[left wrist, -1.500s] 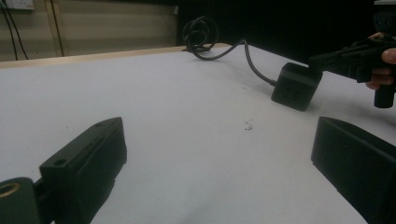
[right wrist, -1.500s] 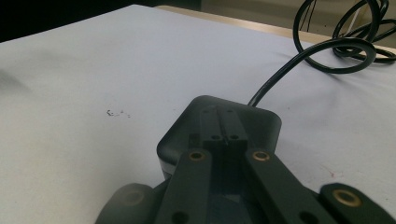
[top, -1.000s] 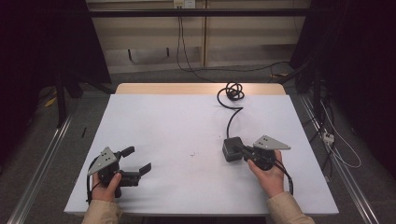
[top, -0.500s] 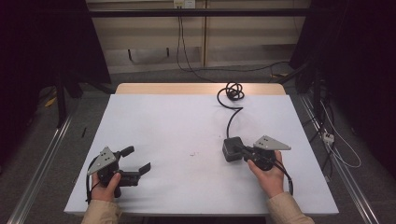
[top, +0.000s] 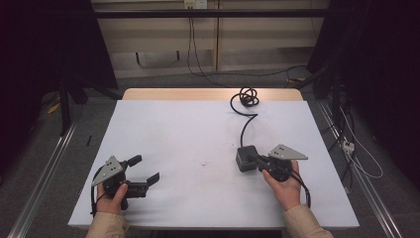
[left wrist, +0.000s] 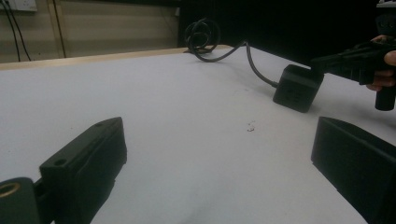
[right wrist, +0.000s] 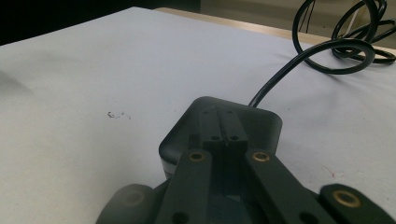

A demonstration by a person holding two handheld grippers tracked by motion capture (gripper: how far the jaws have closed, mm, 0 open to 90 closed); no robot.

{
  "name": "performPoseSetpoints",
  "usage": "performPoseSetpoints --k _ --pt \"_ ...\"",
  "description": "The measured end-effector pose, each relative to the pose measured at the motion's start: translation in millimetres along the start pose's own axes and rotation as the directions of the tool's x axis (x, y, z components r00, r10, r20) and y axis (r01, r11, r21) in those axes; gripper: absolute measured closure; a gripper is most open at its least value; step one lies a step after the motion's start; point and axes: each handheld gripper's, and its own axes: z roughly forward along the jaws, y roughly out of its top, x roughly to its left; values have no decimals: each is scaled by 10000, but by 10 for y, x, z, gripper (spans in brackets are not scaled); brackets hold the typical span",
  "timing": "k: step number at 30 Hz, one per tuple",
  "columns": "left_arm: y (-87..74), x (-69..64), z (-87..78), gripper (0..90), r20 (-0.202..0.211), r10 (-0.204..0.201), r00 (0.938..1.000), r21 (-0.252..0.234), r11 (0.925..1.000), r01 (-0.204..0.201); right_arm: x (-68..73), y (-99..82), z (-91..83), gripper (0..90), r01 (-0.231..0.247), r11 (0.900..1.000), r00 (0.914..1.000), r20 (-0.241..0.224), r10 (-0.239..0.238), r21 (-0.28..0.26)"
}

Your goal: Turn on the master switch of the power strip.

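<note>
A black power adapter (top: 244,158) lies on the white table (top: 188,129) right of centre. Its black cable (top: 246,121) runs back to a coil at the far edge. My right gripper (top: 257,161) is shut, its jaws pressed together with their tips resting on top of the adapter (right wrist: 264,128). The right gripper view shows the closed right gripper (right wrist: 223,125) over the adapter's near edge. My left gripper (top: 144,168) is held at the front left, open with nothing between its jaws. Past the open left gripper (left wrist: 219,133) I see the adapter (left wrist: 297,87) and the right gripper (left wrist: 322,65) touching it.
The coiled cable (top: 247,96) sits near the table's far edge, also seen as cable loops (right wrist: 336,51). A small dark speck (top: 204,163) marks the table's middle. Metal rails and loose wires run along the floor on both sides.
</note>
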Motion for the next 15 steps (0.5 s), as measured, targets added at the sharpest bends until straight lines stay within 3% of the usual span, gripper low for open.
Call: performPoseSetpoints --k 15 --pt "-1 4 -1 31 -14 -14 10000 -5 10000 14 -2 5 -7 900 -67 10000 10000 -2 67 -53"
